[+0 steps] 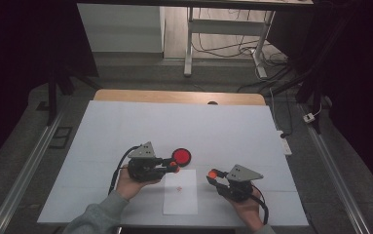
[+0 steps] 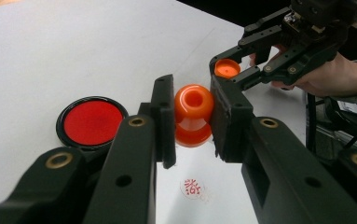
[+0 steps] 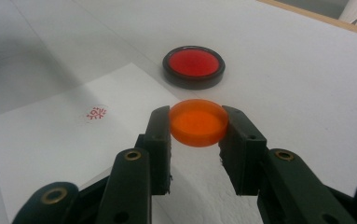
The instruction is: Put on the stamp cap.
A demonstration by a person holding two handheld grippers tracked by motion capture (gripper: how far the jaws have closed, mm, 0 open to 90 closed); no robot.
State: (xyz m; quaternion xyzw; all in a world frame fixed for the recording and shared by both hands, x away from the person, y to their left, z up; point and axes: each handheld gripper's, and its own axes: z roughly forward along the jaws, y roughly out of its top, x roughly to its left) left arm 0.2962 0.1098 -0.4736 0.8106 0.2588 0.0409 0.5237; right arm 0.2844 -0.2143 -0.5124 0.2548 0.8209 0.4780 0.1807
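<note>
In the high view, the left gripper [image 1: 174,166] sits a little left of the frame's centre, its jaws pointing right, and the right gripper [image 1: 213,174] sits lower and to the right, its jaws pointing left. Both hang over a white table [image 1: 125,126].

The left gripper's 2 jaws are clamped on an orange stamp [image 2: 193,114], seen in the middle of the left gripper view with its round hollow end facing the camera. The stamp is above a white sheet of paper [image 2: 185,205], which carries 1 small red printed mark [image 2: 193,187] near the bottom of that frame.

The right gripper's 2 jaws pinch a flat orange cap [image 3: 198,122] by its rim, at the centre of the right gripper view.

A round black ink pad [image 3: 194,66] with a red face lies on the table in the upper middle of that view, just beyond the paper's corner. In the high view it lies just right of the left gripper's jaws.
</note>
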